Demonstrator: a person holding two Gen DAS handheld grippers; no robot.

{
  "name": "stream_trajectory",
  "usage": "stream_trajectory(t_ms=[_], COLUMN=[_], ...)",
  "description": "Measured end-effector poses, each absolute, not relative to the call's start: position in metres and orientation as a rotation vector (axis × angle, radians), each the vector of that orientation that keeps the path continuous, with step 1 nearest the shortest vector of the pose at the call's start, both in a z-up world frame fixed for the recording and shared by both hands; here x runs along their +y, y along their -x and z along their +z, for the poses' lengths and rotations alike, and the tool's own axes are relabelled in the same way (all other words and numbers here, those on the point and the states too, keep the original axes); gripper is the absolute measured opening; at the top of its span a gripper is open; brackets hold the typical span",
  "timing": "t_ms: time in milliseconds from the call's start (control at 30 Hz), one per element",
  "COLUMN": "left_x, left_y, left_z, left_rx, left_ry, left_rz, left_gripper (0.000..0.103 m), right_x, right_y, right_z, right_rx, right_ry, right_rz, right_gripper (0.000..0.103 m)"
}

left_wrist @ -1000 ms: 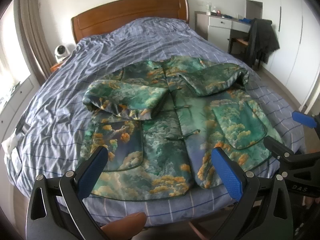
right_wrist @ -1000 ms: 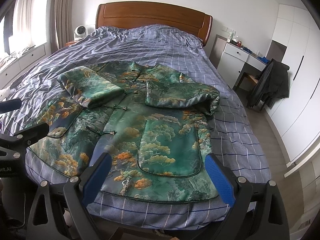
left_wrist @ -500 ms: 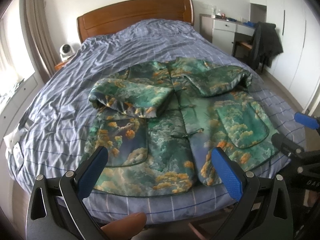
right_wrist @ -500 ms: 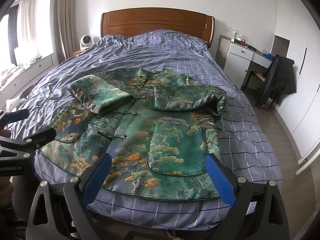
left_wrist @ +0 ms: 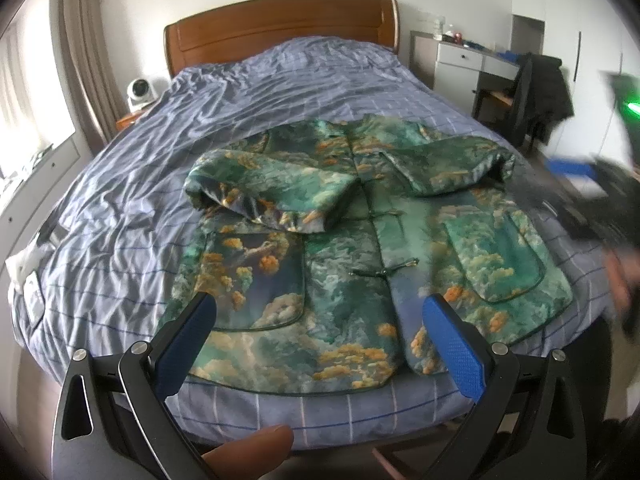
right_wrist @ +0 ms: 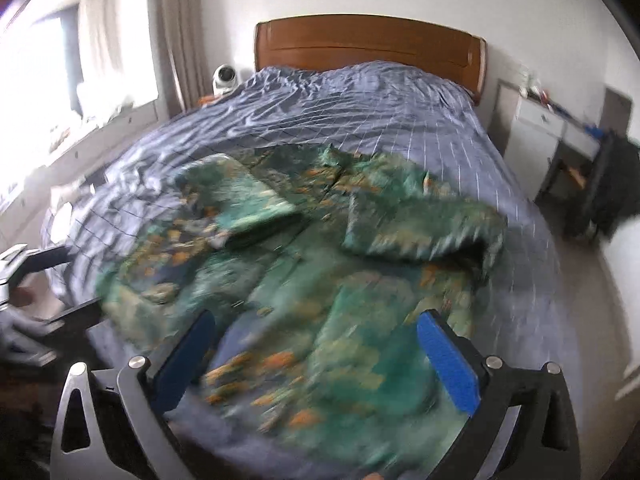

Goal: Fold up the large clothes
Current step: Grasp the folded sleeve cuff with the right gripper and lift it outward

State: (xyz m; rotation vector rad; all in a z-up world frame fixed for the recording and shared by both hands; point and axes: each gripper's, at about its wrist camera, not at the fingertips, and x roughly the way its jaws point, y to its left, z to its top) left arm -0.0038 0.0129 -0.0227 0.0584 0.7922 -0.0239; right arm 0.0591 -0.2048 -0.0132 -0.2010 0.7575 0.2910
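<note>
Jacket: green quilted jacket (left_wrist: 360, 248) printed with orange and teal clouds, lying face up and flat on the near half of the bed, both sleeves folded in across its chest, hem toward me.
Left gripper (left_wrist: 320, 324): my blue-padded fingers (left_wrist: 188, 344) stand wide apart, nothing between them, hovering above the hem without touching.
Right gripper (right_wrist: 316, 344): my jaws are opening, nothing between the pads; view is motion-blurred, cloth below.
Frog fasteners: closed down the centre front.
Pockets: one patch pocket on each front panel.
Bed (left_wrist: 120, 208): rumpled blue-grey checked cover, wooden headboard (left_wrist: 280, 28) at the far end.
Beyond: white fan (left_wrist: 140, 92) at left of headboard; white desk (left_wrist: 472, 64) and dark garment on a chair (left_wrist: 540, 96) at right.
</note>
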Motion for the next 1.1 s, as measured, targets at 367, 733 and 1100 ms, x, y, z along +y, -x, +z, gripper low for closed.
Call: stream_trajectory(t_ms=[367, 733, 1100], left_x=[0.030, 0.033, 0.027], left_y=[0.003, 0.000, -0.009], left_z=[-0.031, -0.044, -0.049], left_rx=[0.821, 0.863, 0.913], left_ry=[-0.067, -0.072, -0.074], left_rz=[0.052, 0.042, 0.006], left_gripper=[0.103, 0.103, 0.103], right_x=[-0.177, -0.228, -0.380], right_y=[-0.256, -0.241, -0.128], right_z=[-0.121, -0.093, 0.067], right_rx=[0.993, 0.946, 0.595], right_ry=[0.408, 0.221, 0.046], right_rz=[0.317, 0.236, -0.052], right_gripper=[0.102, 0.017, 0.017])
